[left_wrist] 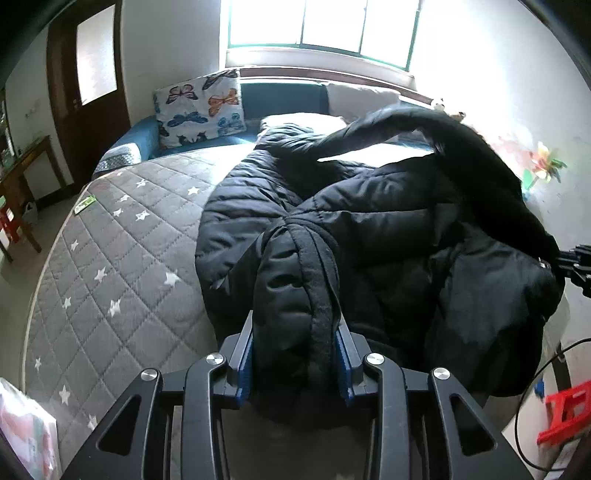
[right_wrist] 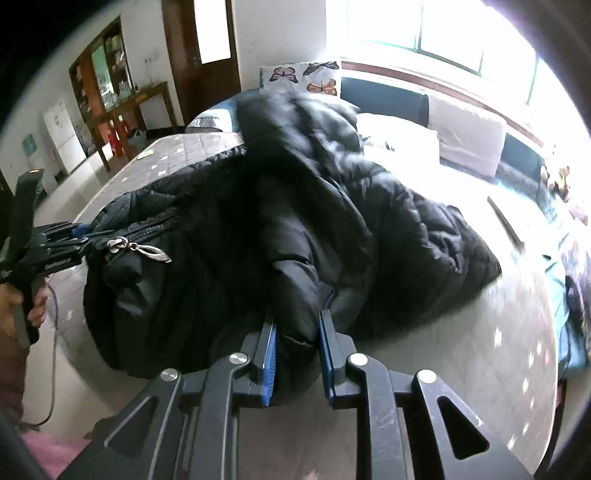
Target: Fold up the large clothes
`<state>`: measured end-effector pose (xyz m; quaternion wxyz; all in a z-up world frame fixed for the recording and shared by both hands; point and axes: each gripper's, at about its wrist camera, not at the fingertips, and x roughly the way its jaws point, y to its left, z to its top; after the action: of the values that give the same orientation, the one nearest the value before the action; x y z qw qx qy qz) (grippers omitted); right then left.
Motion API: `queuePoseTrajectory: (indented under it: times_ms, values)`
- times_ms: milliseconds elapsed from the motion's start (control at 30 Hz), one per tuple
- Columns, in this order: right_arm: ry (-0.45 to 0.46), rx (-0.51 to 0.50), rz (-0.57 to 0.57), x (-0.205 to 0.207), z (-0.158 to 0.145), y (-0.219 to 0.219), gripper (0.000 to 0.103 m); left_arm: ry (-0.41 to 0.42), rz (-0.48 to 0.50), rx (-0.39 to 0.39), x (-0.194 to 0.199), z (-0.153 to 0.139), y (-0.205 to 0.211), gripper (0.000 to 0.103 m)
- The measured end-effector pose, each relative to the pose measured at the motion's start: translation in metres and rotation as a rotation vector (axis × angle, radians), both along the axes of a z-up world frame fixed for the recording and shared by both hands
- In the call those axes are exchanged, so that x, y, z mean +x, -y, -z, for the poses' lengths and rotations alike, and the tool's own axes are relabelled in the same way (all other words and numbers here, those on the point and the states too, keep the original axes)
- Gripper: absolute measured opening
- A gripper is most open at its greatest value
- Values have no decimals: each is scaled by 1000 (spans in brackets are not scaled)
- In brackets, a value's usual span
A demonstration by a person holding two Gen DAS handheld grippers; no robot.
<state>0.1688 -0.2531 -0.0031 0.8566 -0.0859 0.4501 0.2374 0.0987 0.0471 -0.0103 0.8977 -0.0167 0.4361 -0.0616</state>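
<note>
The black puffer jacket (left_wrist: 369,229) lies bunched on the near half of the mattress (left_wrist: 110,240), long axis running from me toward the far window (left_wrist: 321,22). My left gripper (left_wrist: 295,354) clamps a padded, ribbed edge fold; my right gripper (right_wrist: 297,345) clamps another quilted fold. Both holds are at the near end, so the fold goes away from me. Shell slick, stuffing bulky. A metal zipper pull (right_wrist: 147,249) hangs left.
</note>
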Motion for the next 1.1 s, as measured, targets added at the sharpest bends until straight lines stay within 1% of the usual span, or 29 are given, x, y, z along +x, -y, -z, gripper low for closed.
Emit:
queuePoseTrajectory:
  times_ms: [167,267,367,400,467,500,533,567,600,633,667,700,767,800,867,967,1067,1100]
  values:
    - [-38,5,20,-39,12,16,23,-18,71,37,-40,5,12,38]
    - [-101,-34,19,-55,27,22,25,-50,103,58,-60,15,15,38]
    - [-157,-67,43,-59,36,28,28,-67,119,88,-78,18,16,41]
    - [-167,-84,53,-58,36,29,29,-65,123,88,-83,16,14,41]
    - [-177,-86,61,-56,27,31,32,-68,130,86,-90,9,11,41]
    - [-178,-87,58,-54,20,31,36,-57,135,78,-95,2,9,41]
    - [-164,-98,48,-53,12,28,44,-42,143,69,-97,-5,7,44]
    - [-142,-107,39,-56,6,27,50,-33,144,66,-96,-11,5,55]
    - [-114,-119,21,-55,-3,22,63,-15,137,65,-94,-18,4,60]
    - [-81,-125,-4,-55,-14,15,67,18,126,58,-93,-26,2,66]
    - [-46,-123,-26,-52,-24,7,67,30,124,51,-89,-32,2,66]
    - [-30,-117,-39,-57,-29,7,67,47,122,36,-81,-37,0,66]
    - [-9,-90,-91,-40,-45,-12,67,69,126,9,-63,-43,0,66]
    - [-5,-84,-106,-38,-49,-18,67,75,136,-13,-49,-43,1,66]
    - [9,-88,-155,-17,-57,-44,67,74,141,-33,-25,-42,5,66]
    - [22,-127,-206,8,-54,-75,67,38,148,-50,11,-22,9,66]
    - [37,-191,-246,36,-42,-116,67,-57,167,-95,36,9,12,66]
    - [43,-207,-250,36,-37,-122,67,-91,186,-107,41,21,16,66]
